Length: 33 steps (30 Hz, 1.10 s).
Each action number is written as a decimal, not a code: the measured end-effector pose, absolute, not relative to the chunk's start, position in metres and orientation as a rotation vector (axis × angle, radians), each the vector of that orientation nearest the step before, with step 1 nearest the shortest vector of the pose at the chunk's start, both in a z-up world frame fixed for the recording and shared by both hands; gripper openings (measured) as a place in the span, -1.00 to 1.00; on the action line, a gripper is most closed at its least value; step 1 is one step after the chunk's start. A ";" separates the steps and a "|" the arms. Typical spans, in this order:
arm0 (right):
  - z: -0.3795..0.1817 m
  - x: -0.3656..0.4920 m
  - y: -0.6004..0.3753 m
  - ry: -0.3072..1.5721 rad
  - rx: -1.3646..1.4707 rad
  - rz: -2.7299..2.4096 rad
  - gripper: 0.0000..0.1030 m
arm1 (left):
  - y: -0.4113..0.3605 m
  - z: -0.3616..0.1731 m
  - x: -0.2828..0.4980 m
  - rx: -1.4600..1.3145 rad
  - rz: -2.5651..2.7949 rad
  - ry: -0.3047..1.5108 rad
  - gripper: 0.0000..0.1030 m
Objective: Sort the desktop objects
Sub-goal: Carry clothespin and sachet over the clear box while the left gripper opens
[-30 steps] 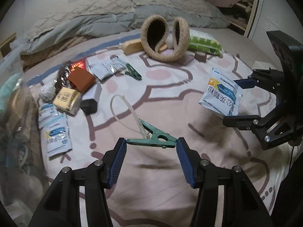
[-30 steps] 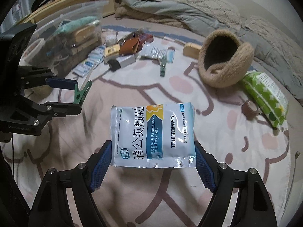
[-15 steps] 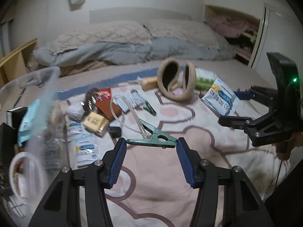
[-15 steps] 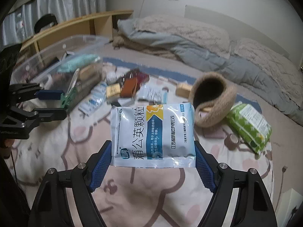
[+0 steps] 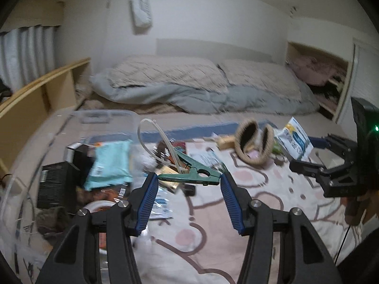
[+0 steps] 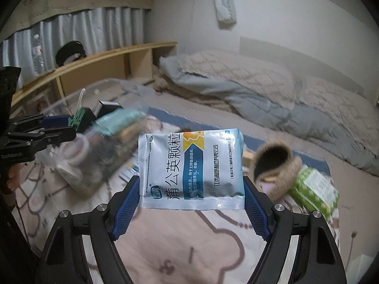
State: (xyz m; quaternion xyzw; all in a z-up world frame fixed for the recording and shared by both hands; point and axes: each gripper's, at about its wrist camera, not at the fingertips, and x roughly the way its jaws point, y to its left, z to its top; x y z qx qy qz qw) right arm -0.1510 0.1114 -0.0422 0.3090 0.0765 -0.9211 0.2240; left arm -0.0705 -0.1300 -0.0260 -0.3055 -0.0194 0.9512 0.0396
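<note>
My left gripper (image 5: pixel 188 180) is shut on a green clip (image 5: pixel 189 174) that carries a loop of clear tubing (image 5: pixel 151 139), held in the air above the bed. The clip lies crosswise between the blue pads. My right gripper (image 6: pixel 190 189) is shut on a blue and white medicine sachet (image 6: pixel 191 169), gripped by its two side edges and standing upright. In the left wrist view the right gripper (image 5: pixel 308 152) with the sachet (image 5: pixel 295 142) shows at the right. In the right wrist view the left gripper (image 6: pixel 59 127) hangs over a clear plastic bin (image 6: pixel 94 146) at the left.
The clear bin (image 5: pixel 47 165) holds a teal packet (image 5: pixel 110 163), black boxes and tape rolls. On the patterned sheet lie woven earmuffs (image 5: pixel 254 142), a green tissue pack (image 6: pixel 315 191), more sachets and small items. A grey duvet (image 5: pixel 201 94) lies behind, a wooden shelf (image 6: pixel 94 64) at the left.
Both grippers have risen from the sheet with clip and sachet still held. The views have tilted up, so the wall and curtain show. The clear bin has come closer under the left gripper.
</note>
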 end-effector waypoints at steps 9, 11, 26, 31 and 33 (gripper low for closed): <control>-0.002 -0.152 0.055 0.215 0.714 -2.498 0.60 | -0.187 -0.004 -0.048 -0.886 3.065 -0.203 0.06; 0.008 -0.154 0.039 0.204 0.684 -2.481 0.60 | -0.197 0.000 -0.042 -0.871 3.110 -0.202 0.06; 0.020 -0.154 -0.042 0.165 0.644 -2.301 0.60 | -0.251 -0.011 -0.023 -1.063 3.262 -0.199 0.06; 0.011 -0.152 -0.057 0.164 0.676 -2.258 0.60 | -0.263 -0.031 -0.025 -1.256 3.240 -0.227 0.06; 0.009 -0.153 -0.063 0.167 0.689 -2.246 0.60 | -0.265 -0.039 -0.026 -1.325 3.212 -0.251 0.06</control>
